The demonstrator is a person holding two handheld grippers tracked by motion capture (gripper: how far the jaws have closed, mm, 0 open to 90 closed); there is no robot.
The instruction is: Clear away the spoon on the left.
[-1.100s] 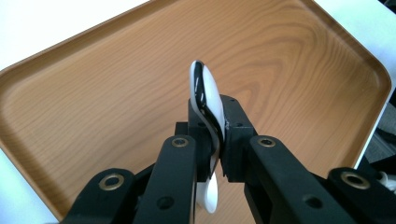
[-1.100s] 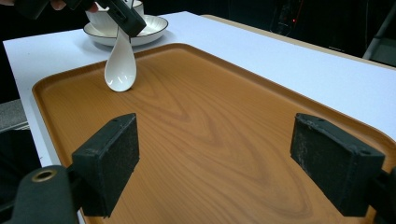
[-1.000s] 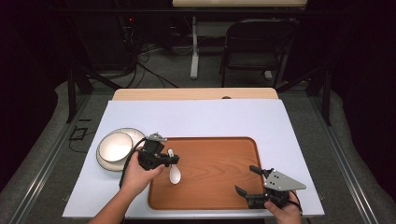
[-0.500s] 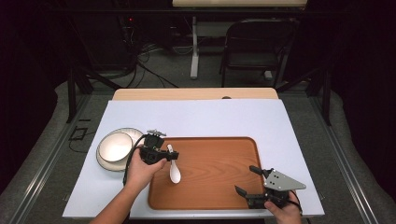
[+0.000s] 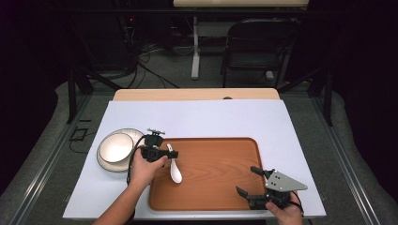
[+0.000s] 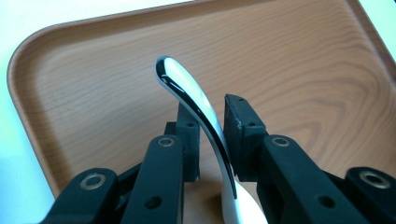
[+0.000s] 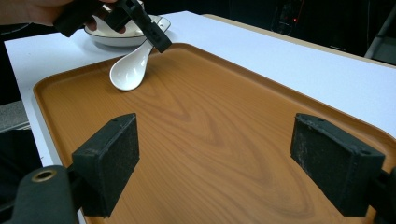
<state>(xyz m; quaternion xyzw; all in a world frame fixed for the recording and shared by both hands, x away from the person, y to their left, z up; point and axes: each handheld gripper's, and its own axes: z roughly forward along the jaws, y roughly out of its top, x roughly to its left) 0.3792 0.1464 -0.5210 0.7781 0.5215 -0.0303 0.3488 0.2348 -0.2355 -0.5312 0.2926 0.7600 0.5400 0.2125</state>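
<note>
1. The bench [image 5: 211, 117] takes up the middle of the high view, with bare white surface along its upper part.
2. The wooden tray [image 5: 220, 178] lies lower centre; its middle and right are open.
3. The bowl [image 5: 115, 147] sits left of the tray's left edge.
4. The right hand-held gripper [image 5: 251, 180], jaws wide apart and holding nothing, rests at the tray's lower right corner.
5. The left hand-held gripper [image 5: 162, 152] hangs over the tray's upper left corner; its jaws have just been opening, with the spoon handle between them and a gap showing.
6. The white spoon [image 5: 174, 169] rests bowl-down on the tray near its left edge.

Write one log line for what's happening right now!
left gripper: jaws just opening, white ceramic spoon between | spoon bowl: resting on brown wooden tray | right gripper: open, empty, over tray
</note>
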